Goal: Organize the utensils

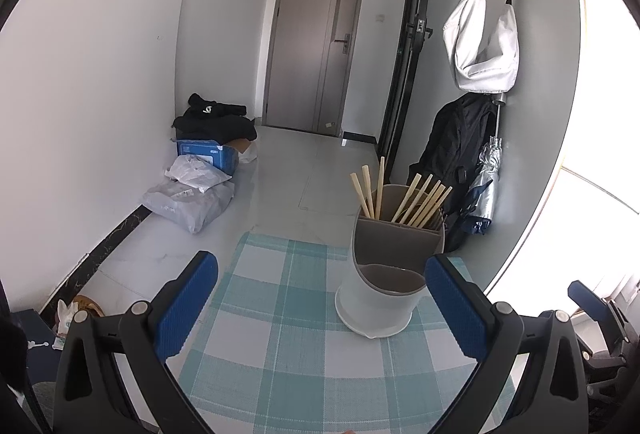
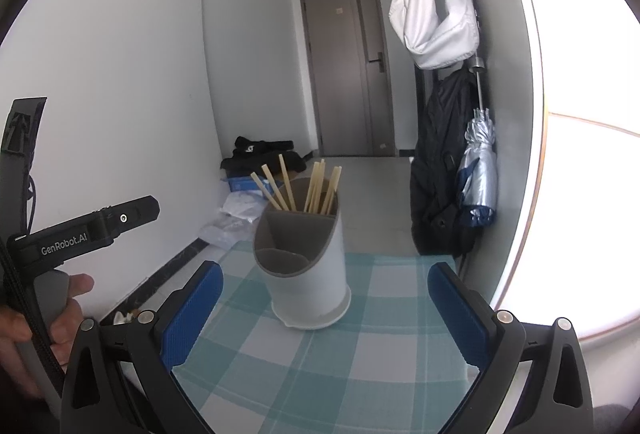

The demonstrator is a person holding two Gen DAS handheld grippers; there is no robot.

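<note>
1. The left gripper (image 1: 322,308) has its 2 blue-padded fingers (image 1: 188,304) spread wide with nothing between them, poised over the teal-and-white checked tablecloth (image 1: 276,346).
2. The right gripper (image 2: 324,308) is likewise spread wide and carries nothing; at the left edge of its view a hand (image 2: 38,318) holds the other gripper's handle.
3. The utensil holder (image 1: 386,274), a white tub with a grey divided insert, stands upright on the cloth, ahead of both grippers and nearer the left gripper's right finger.
4. Its front compartment looks empty, though its floor is hidden from here.
5. The wooden chopsticks (image 1: 420,203) stand tilted in the rear compartments: 3 in the left one, a larger bunch in the right one.
6. Beyond the table, grey plastic bags (image 1: 192,197) and a blue box (image 1: 212,153) lie on the floor by the wall.
7. To the right hang a white bag (image 2: 436,13), a black jacket (image 2: 436,169) and a folded silver umbrella (image 2: 478,169).
8. Farthest off is a closed grey door (image 1: 312,45).
</note>
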